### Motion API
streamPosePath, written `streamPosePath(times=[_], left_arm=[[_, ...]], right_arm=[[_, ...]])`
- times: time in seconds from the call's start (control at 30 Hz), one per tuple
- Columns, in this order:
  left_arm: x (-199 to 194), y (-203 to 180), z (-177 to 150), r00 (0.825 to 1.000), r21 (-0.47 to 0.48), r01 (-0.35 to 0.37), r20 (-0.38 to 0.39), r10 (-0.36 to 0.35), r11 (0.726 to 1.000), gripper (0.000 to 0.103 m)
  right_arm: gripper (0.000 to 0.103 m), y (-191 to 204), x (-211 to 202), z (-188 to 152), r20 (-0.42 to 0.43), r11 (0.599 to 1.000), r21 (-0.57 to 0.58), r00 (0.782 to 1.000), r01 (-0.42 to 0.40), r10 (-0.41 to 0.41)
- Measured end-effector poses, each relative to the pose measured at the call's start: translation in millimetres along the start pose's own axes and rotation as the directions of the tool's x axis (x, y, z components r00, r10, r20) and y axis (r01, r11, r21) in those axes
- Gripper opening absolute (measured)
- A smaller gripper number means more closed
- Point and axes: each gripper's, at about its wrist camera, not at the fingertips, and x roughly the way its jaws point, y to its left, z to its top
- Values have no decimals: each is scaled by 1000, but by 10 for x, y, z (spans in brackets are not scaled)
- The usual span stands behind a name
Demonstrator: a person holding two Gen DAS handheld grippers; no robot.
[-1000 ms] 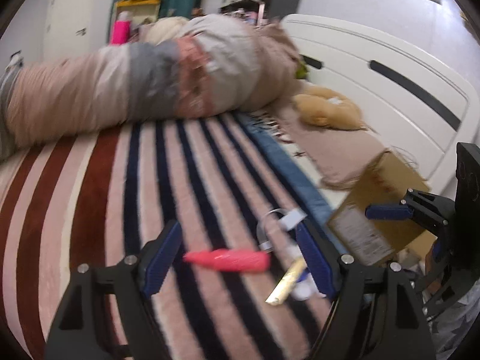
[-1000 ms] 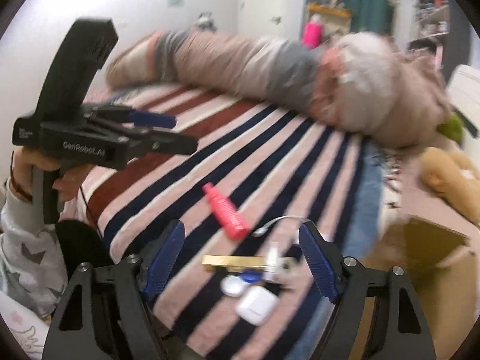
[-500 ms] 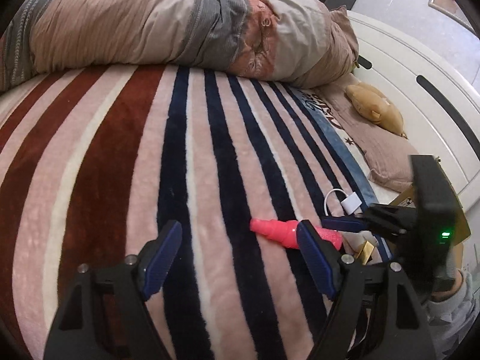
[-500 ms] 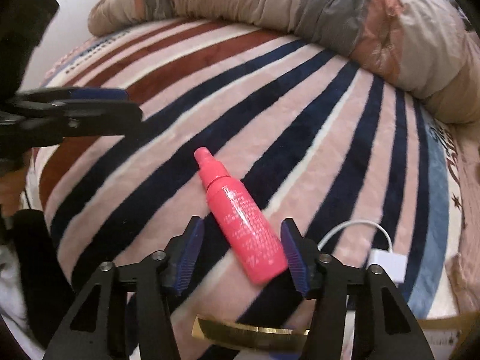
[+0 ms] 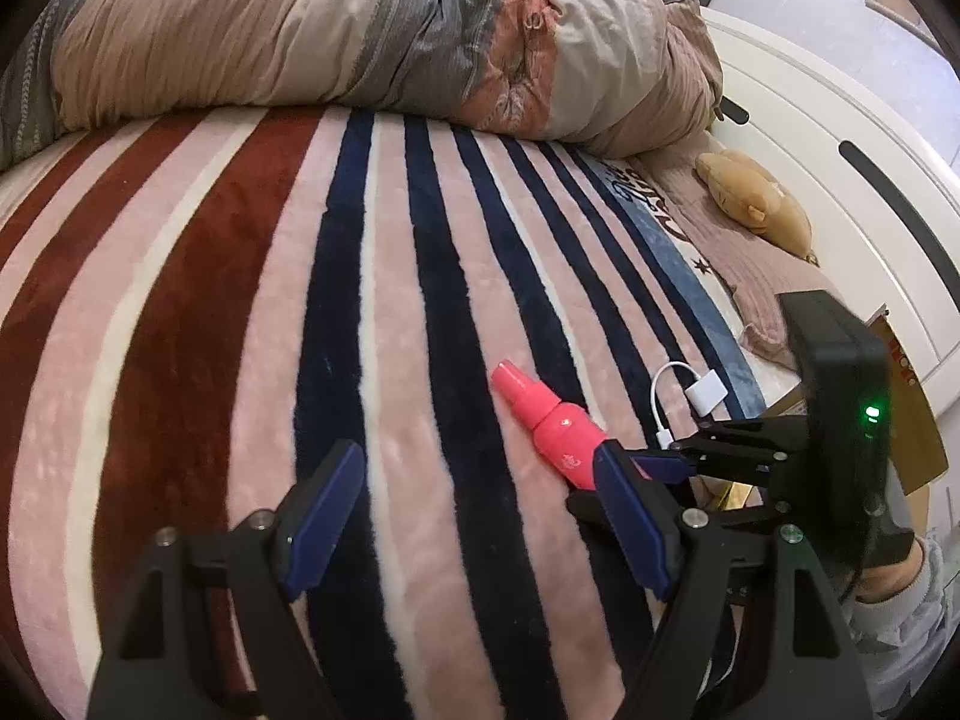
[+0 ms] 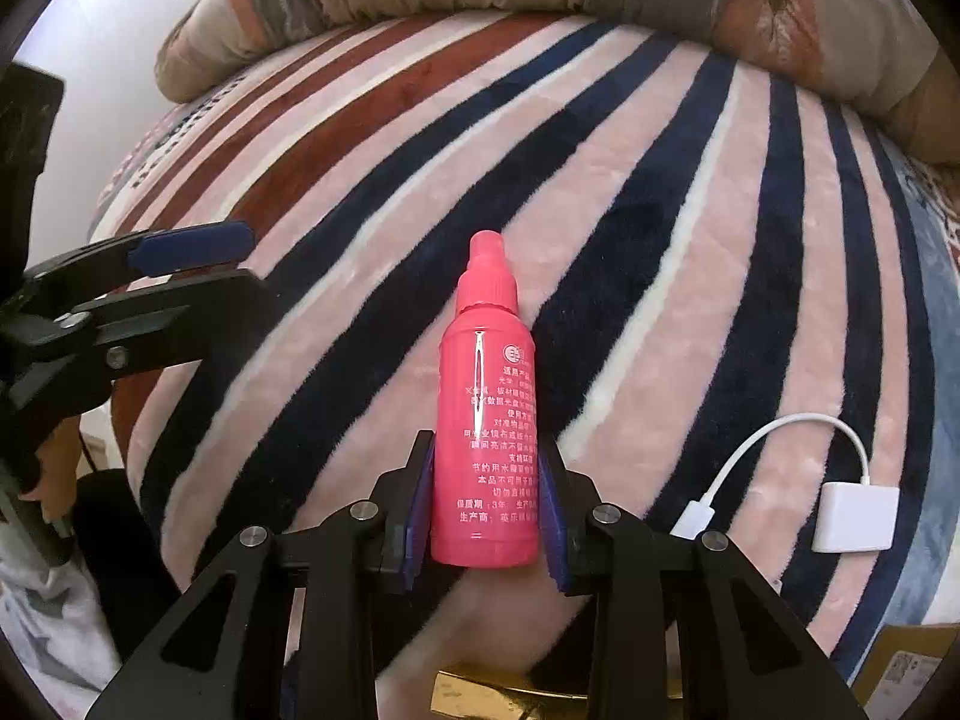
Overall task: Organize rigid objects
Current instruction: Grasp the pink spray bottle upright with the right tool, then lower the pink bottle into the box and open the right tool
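Note:
A pink spray bottle lies on the striped blanket, nozzle pointing away. My right gripper is shut on the bottle's lower half, blue pads against both sides. In the left wrist view the same bottle lies to the right, with the right gripper closed on its base. My left gripper is open and empty, hovering over the blanket left of the bottle. It also shows at the left edge of the right wrist view.
A white adapter with cable lies right of the bottle. A gold flat object lies at the near edge. A cardboard box sits at the right. A rolled duvet and plush toy lie farther back.
My right gripper has moved forward and closed its fingers on the pink bottle. The left gripper has drifted slightly; it stays open.

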Motion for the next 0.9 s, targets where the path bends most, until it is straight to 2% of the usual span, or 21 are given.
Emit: streamPosePath(times=[0.07, 0.17, 0.27, 0.33, 0.37, 0.4, 0.47, 0.5, 0.63, 0.7, 0.9], left_arm=[[0, -37, 8, 1000, 13, 28, -5, -28, 1000, 76], [21, -130, 36, 992, 8, 125, -23, -125, 992, 76], [-75, -337, 101, 977, 34, 212, -1, -212, 977, 76], [-228, -564, 157, 960, 75, 274, 37, -277, 959, 76], [-302, -665, 175, 954, 92, 289, 51, -294, 953, 72], [-382, -787, 195, 951, 114, 295, 64, -303, 949, 68], [-521, -1025, 235, 951, 165, 282, 85, -299, 945, 46], [-603, -1158, 253, 952, 189, 266, 103, -289, 945, 41], [-937, -1797, 249, 939, 318, 228, 179, -295, 920, 36], [-1039, -2109, 231, 935, 377, 211, 193, -299, 902, 35], [-986, -3045, 230, 932, 502, 212, 153, -327, 839, 34]], right_arm=[[27, 28, -157, -93, 50, 1000, 17, 999, -15, 14], [27, 114, -417, -160, 116, 999, 6, 993, -37, 36], [27, 214, -768, -280, 175, 996, -21, 981, -84, 87], [27, 288, -1028, -379, 223, 994, -42, 969, -101, 108], [27, 304, -1133, -417, 244, 993, -47, 963, -105, 113], [27, 311, -1274, -466, 273, 993, -50, 955, -107, 117], [27, 297, -1525, -556, 322, 994, -48, 940, -103, 113], [27, 261, -1676, -625, 353, 994, -42, 929, -105, 113], [27, 162, -2133, -891, 445, 995, -36, 890, -97, 103], [27, 64, -2330, -1042, 478, 996, -17, 874, -87, 85], [27, -403, -2776, -1500, 542, 995, 74, 840, -61, 12]])
